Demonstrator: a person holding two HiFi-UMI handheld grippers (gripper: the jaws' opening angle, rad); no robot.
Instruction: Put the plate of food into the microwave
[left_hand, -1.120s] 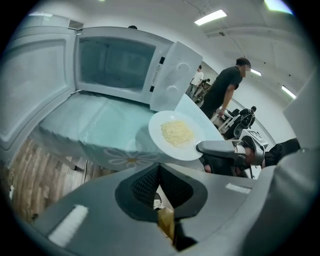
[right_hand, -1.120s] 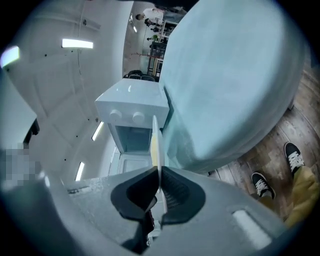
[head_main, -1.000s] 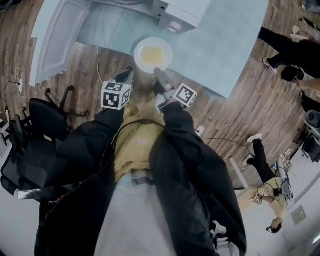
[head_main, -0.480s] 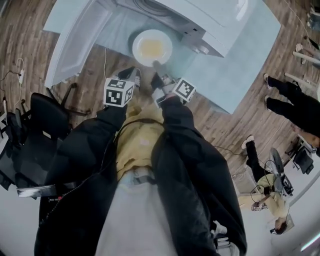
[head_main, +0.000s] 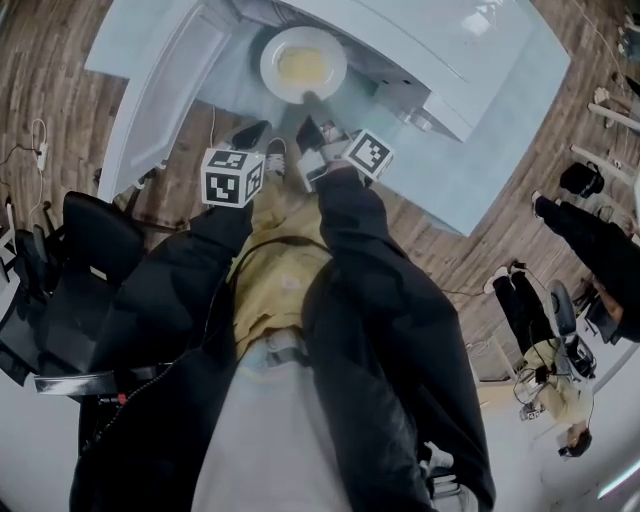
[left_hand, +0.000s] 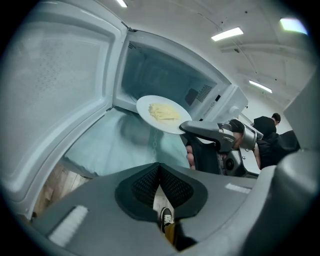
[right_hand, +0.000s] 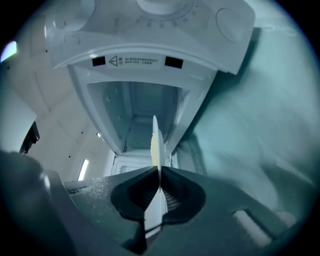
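1. Two jaws of the right gripper clamped on the near rim of the plate, which is seen edge-on in the right gripper view as a thin white blade straight ahead of the tips.
2. Only in the other two views: the pale yellow food lying at the middle of the plate.
3. In the head view, plate held out ahead of the right gripper, at the mouth of the microwave and clear above the light-blue cloth.
4. Straight beyond the plate in the right gripper view: the open cavity. No sight of the left gripper from there.
5. Left gripper just left of the right one, apart from the plate.
6. In its own view, left gripper jaws pressed together on nothing. A shoe shows through the gap under the pads.
7. From the left gripper view alone:
   - the right gripper side-on, up and to the right;
   - the plate level at its tips, with the food on top;
   - the door swung wide open on the left gripper's left;
   - a strip of wood floor low on that same side;
   - a person far off to the right, behind the right gripper.
8. From the head view alone: a marker cube at the back of the left gripper and another at the back of the right, with dark sleeves behind both.
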